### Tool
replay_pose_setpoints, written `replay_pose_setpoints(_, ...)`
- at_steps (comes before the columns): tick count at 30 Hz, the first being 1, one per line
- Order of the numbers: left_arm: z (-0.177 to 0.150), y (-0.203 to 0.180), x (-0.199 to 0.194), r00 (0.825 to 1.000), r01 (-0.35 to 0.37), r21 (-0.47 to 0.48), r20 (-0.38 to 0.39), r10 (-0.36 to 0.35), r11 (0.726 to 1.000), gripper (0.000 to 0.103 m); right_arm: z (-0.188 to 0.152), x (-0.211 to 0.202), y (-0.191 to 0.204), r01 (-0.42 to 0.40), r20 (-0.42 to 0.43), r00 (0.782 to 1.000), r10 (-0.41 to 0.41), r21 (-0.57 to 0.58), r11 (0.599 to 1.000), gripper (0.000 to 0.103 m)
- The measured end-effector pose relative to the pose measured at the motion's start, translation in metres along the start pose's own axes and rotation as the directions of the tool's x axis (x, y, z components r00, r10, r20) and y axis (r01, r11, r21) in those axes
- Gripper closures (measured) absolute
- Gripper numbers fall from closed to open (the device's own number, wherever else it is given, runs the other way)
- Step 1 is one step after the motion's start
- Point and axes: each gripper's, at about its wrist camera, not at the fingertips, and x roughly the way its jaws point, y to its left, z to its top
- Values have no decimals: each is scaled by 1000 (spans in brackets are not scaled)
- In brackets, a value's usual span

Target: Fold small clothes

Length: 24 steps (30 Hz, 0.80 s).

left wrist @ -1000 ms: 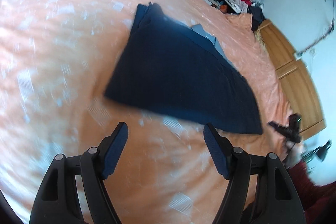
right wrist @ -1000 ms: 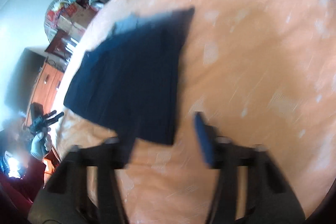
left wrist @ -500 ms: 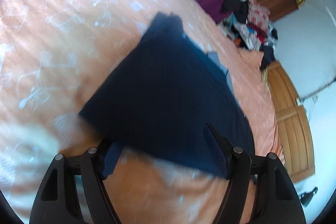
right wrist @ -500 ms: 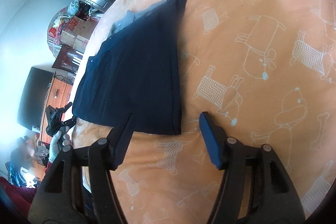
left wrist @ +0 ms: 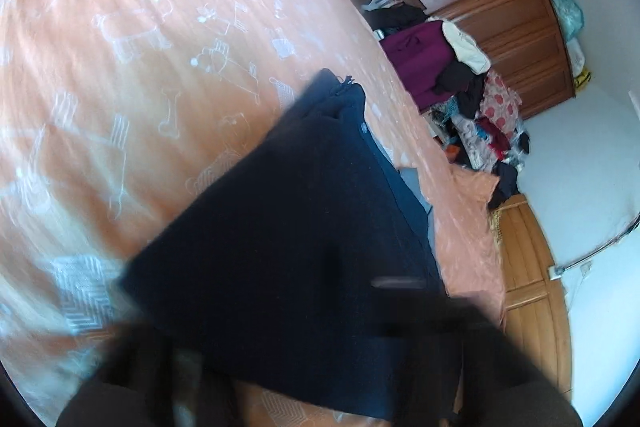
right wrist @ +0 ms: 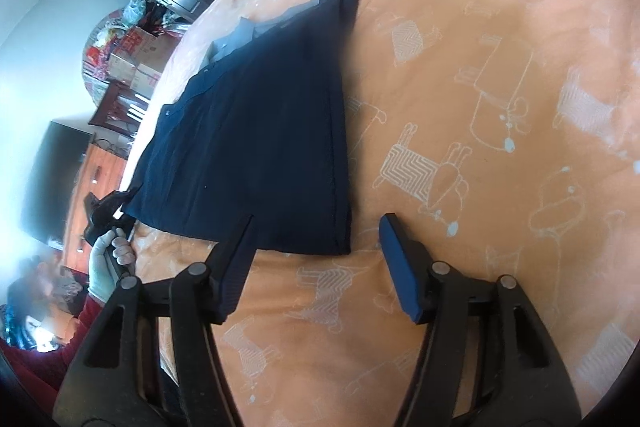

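A dark navy folded garment lies flat on the orange bedsheet. My right gripper is open, and the garment's near right corner sits between its fingertips, low over the sheet. My left gripper is a motion-blurred smear. Its fingers still look spread wide on either side of the garment's near edge. The right wrist view also catches the left gripper at the garment's far left corner, held by a gloved hand. A grey cloth pokes out from under the far edge.
A brown wardrobe and a heap of clothes stand past the bed. A light wooden cabinet borders its right side. In the right wrist view, a dark screen and cardboard boxes are at the left.
Both grippers have moved in toward the garment. The left one now reaches over its near edge and blurs with motion. The right one has crept up to the near right corner.
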Motion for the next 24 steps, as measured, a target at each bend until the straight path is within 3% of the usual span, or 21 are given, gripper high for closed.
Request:
replay_pose_setpoints(5,-3,-27,-7,996,-30,130,85,19,991,101,7,-43,73,23,90,996,-8,-160,987,42)
replay_pose_setpoints(6,-1,-27,-5,995,-37,121,92,26,992,95,11,-45,86,14,101,995,5,-180,984,39)
replay_pose_setpoints(7,2,-19,1,995,-49,82,90,42,995,74,17,-44,100,6,111,994,16,-201,980,36)
replay_pose_setpoints(8,4,-12,6,996,-50,42,73,47,998,64,25,-38,116,-13,110,993,39,-226,974,36)
replay_pose_setpoints(9,6,-1,13,998,-41,-14,54,41,999,68,31,-32,128,-31,103,993,57,-243,970,36)
replay_pose_setpoints(10,9,3,13,998,-25,-28,60,27,999,79,41,-20,145,-55,88,993,81,-265,963,36)
replay_pose_setpoints(11,10,0,12,998,-18,-13,59,19,1000,84,48,-9,157,-71,75,993,95,-278,958,36)
replay_pose_setpoints(12,11,-6,11,998,-11,18,62,10,1000,100,59,9,178,-103,48,991,122,-298,949,36)
replay_pose_setpoints(14,7,-27,7,996,-35,124,85,24,992,102,79,44,217,-168,-7,984,176,-340,925,36)
replay_pose_setpoints(17,-6,-69,-1,988,-106,320,141,64,941,102,107,101,271,-240,-105,971,216,-380,893,34)
replay_pose_setpoints(18,-13,-83,-2,984,-133,388,163,74,912,102,119,128,293,-277,-163,959,230,-389,879,28)
replay_pose_setpoints(20,-28,-110,-3,980,-161,501,187,75,850,102,134,168,325,-289,-227,951,210,-403,868,28)
replay_pose_setpoints(21,-33,-119,-2,978,-172,537,196,76,826,102,140,193,346,-318,-292,934,207,-411,854,28)
replay_pose_setpoints(24,-48,-146,4,974,-202,638,210,84,743,102,149,233,385,-356,-378,905,194,-423,833,26)
